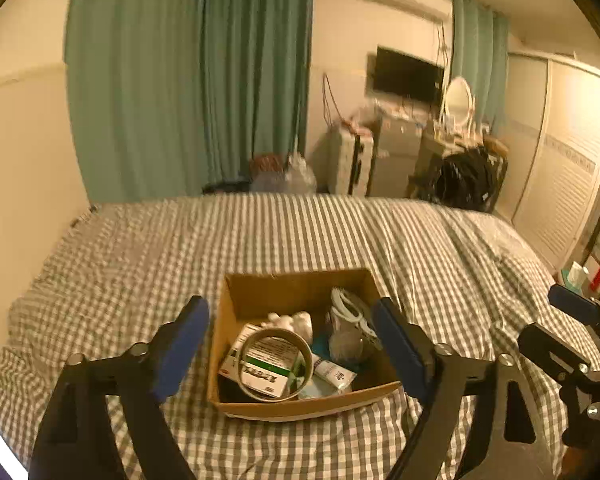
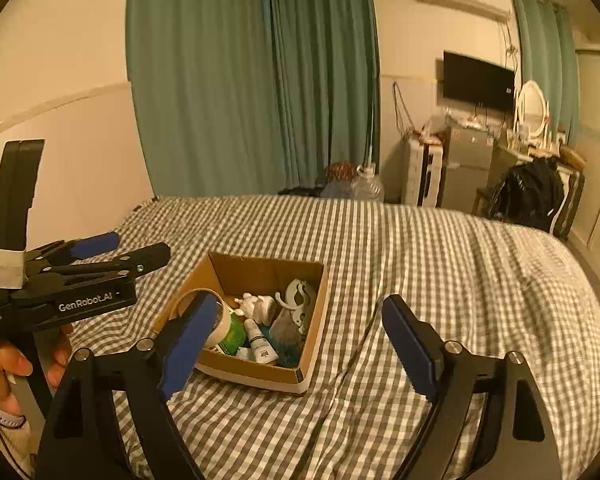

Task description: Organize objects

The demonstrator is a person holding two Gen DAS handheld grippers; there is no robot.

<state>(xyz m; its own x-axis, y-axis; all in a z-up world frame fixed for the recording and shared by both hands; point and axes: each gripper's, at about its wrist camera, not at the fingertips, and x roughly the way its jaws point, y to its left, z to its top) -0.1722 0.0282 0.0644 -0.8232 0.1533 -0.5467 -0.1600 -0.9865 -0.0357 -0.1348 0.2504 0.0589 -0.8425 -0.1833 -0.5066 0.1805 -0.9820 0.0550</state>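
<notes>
An open cardboard box (image 1: 236, 312) (image 2: 316, 320) sits on a checked bedspread. It holds a tape roll (image 1: 276, 364) (image 2: 224, 322), a green-and-white carton (image 1: 260, 372), a small white tube (image 1: 334, 372) (image 2: 260, 344), a white crumpled lump (image 1: 290, 322) (image 2: 256, 306), white plastic hooks (image 1: 350, 306) (image 2: 298, 300) and a grey fuzzy item (image 1: 346, 344) (image 2: 286, 330). My left gripper (image 1: 290, 350) hangs open just in front of the box, its blue pads either side. My right gripper (image 2: 300, 344) is open too, to the right of the box, with nothing held.
The checked bed (image 1: 440, 248) (image 2: 440, 264) stretches far and right. Teal curtains (image 1: 188, 80), a wall TV (image 2: 478, 80), drawers and a dressing table stand beyond it. A hand (image 2: 4, 364) holds the left gripper's handle at the left edge of the right wrist view.
</notes>
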